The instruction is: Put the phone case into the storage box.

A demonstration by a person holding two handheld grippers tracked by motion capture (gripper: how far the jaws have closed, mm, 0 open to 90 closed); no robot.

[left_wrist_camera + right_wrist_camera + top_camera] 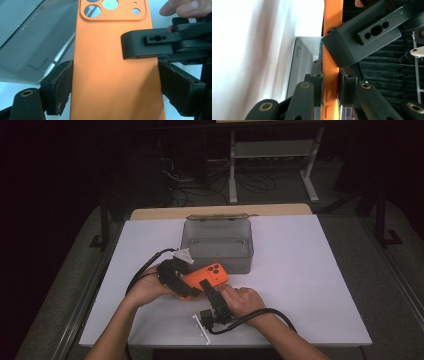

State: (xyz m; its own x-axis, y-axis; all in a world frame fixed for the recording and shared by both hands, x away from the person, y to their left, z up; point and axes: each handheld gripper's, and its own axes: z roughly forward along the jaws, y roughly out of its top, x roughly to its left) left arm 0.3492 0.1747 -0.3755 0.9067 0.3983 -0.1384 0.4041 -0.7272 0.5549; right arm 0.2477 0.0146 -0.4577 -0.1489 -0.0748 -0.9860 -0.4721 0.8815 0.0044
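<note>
An orange phone case (210, 276) with camera cut-outs is held just above the white table, in front of a clear grey box (217, 242). My left gripper (186, 286) grips it across its width; in the left gripper view both pads press the long edges of the case (112, 75). My right gripper (206, 289) comes in from the near side. In the right gripper view, my right gripper (331, 77) pinches the thin wall of the case (332, 37) by the side buttons. One of the right gripper's fingers (147, 46) lies over the back of the case.
The open box (30, 37) stands just beyond the case, near the table's far edge. Bare white tabletop (310, 280) stretches to the right and left. Cables trail from both grippers toward the near edge. Behind the table are a dark floor and a white desk frame (270, 165).
</note>
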